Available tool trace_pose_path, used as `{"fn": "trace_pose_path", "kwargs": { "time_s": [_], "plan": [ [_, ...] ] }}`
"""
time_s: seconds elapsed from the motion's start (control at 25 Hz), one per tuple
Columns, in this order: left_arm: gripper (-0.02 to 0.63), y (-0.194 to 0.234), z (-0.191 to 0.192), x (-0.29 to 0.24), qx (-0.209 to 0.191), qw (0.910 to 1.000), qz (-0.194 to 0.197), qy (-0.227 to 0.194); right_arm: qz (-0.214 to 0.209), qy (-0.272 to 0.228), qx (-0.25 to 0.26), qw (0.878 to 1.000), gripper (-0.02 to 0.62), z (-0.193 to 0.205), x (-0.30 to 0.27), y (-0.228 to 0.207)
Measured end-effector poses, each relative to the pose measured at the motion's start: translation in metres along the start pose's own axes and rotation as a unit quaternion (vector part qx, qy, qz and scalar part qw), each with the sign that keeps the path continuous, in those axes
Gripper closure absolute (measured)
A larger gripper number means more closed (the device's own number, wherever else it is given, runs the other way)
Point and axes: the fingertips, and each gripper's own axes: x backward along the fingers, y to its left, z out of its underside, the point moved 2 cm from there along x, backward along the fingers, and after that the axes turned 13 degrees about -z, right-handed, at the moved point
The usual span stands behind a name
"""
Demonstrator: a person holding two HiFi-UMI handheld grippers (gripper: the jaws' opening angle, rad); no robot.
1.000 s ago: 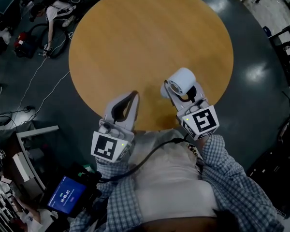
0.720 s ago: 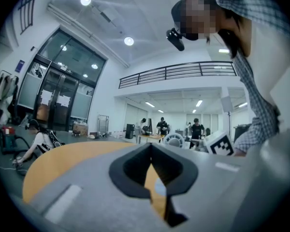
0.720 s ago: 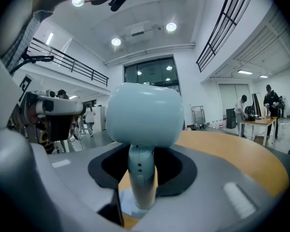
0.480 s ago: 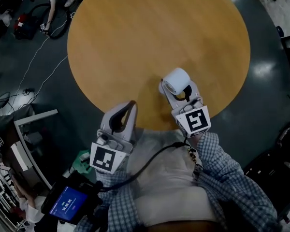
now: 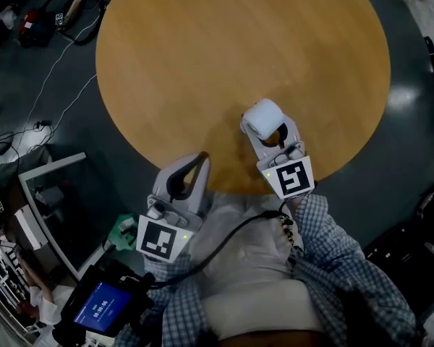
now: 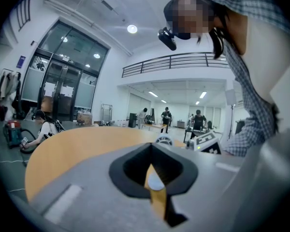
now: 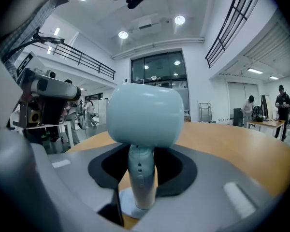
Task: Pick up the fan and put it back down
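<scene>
A round wooden table [image 5: 224, 63] is standing on a dark glossy floor [image 5: 401, 150]. Near its closest edge a small pale fan [image 5: 263, 118] is standing upright over the wood; whether its round base is touching is not showing

Large, high-ceilinged indoor hall set up as a research or recording lab. A round wooden table [image 5: 202, 49] stands on a dark glossy floor [image 5: 398, 143]. Loose cables [image 5: 54, 100] trail across the floor, and bags and gear [image 5: 32, 31] are heaped at its edge. A small lit screen [image 5: 101, 306] glows near a metal frame [image 5: 54, 168]. Seen from table height — white walls, recessed ceiling lights [image 6: 132, 29], tall glass doors [image 6: 63, 88] and a railed mezzanine balcony [image 6: 183, 61]. Several people [image 6: 166, 117] stand at work tables far back, and a seated person [image 6: 43, 127] is low by the doors.
</scene>
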Motion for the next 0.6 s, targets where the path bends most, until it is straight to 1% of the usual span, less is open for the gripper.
{"fn": "trace_pose_path", "kwargs": {
  "time_s": [0.12, 0.24, 0.32, 0.44, 0.6],
  "plan": [
    [0.606, 0.0, 0.001, 0.001, 0.0, 1.0, 0.002, 0.003, 0.004, 0.002, -0.008, 1.0, 0.454, 0.004, -0.001, -0.004],
    [0.606, 0.0, 0.002, -0.001, -0.002, 1.0, 0.001, 0.003, -0.001, 0.004, -0.017, 1.0, 0.459, 0.007, -0.004, -0.01],
    [0.606, 0.0, 0.001, -0.005, -0.001, 1.0, -0.001, 0.003, -0.007, 0.006, -0.02, 1.0, 0.412, 0.01, -0.008, -0.015],
    [0.606, 0.002, 0.0, -0.011, -0.001, 1.0, -0.001, 0.005, -0.02, 0.009, -0.02, 1.0, 0.374, 0.014, -0.014, -0.018],
    [0.606, 0.006, 0.002, -0.008, -0.004, 1.0, -0.002, 0.004, -0.005, 0.023, -0.036, 0.999, 0.367, 0.034, -0.006, -0.019]
  ]
}}
